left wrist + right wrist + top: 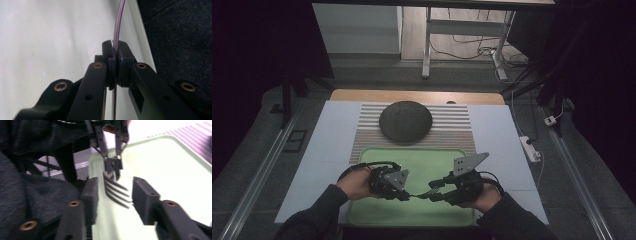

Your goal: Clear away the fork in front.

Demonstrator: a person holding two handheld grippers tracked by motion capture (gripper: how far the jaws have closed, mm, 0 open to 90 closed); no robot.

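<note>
The fork [116, 191], dark and thin with four tines, hangs between the two tongs above the green tray [432, 157], near its front edge, with free tray floor beyond. The left gripper [404, 192] is clamped on its handle. The right gripper [430, 192], held level and facing it, has its jaws apart around the tines without pressing.
</note>
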